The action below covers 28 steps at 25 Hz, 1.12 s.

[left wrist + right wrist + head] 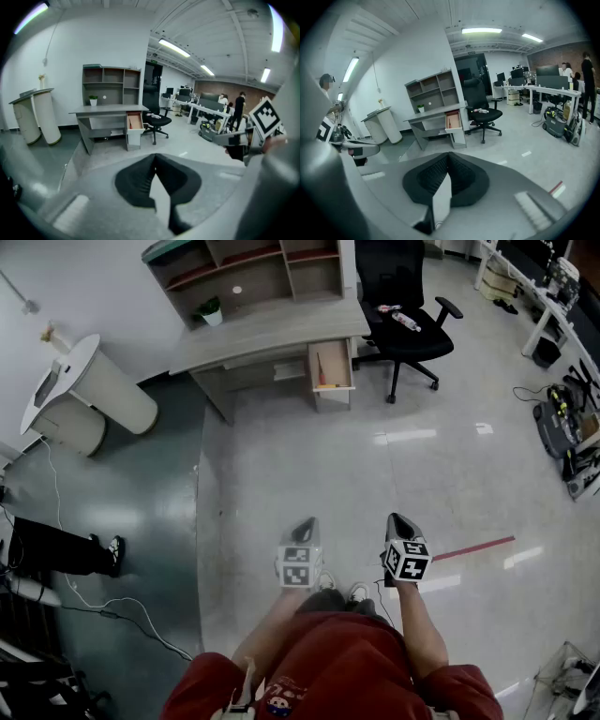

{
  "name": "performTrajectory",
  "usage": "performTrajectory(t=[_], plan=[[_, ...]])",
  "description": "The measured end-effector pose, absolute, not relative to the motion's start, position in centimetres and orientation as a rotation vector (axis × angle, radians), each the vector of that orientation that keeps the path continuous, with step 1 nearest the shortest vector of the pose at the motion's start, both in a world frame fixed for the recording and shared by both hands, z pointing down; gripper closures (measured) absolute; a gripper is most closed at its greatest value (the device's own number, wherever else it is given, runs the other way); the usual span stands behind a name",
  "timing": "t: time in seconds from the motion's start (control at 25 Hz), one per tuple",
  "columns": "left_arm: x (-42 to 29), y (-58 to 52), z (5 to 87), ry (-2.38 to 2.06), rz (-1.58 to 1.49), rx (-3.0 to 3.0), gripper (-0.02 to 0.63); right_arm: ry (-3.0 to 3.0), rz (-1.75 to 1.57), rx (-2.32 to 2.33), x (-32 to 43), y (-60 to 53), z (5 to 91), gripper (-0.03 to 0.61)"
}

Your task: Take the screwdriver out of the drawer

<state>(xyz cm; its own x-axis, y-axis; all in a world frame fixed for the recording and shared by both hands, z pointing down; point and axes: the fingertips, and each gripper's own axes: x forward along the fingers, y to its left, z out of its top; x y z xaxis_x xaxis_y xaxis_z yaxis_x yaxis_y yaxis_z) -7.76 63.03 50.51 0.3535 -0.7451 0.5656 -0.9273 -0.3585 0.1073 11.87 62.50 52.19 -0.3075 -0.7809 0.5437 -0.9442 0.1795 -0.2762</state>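
Your left gripper (305,523) and right gripper (400,518) both have their fingers clenched on nothing. The screwdriver (318,367), only a thin shaft from here, lies in the open drawer (332,381) of the counter (272,334). It sits well ahead of both sets of fingers, with its length running away from you. Neither hand is clearly nearer. No writing is readable.

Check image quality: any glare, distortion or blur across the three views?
Head view: lamp glare streaks the glossy floor, edges bend. Left gripper view: fisheye, dark corners, left gripper soft up close, desk sharp. Right gripper view: same fisheye, ceiling lamp blown out.
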Motion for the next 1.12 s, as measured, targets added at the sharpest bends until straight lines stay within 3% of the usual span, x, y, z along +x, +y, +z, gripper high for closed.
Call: performTrajectory(t=[0.72, 0.8, 1.12], plan=[[-16.9, 60.7, 49.7, -1.489, 0.549, 2.232, 0.613, -2.189, 0.768, 1.622, 1.8, 60.6, 51.0, 0.577], [-17.3, 60.5, 49.8, -1.478, 0.547, 2.247, 0.516, -2.184, 0.762, 1.626, 1.3, 60.7, 51.0, 0.577], [-18.7, 59.2, 50.9, -1.461, 0.552, 2.251, 0.431, -2.16, 0.745, 1.656, 0.4, 60.4, 51.3, 0.577]])
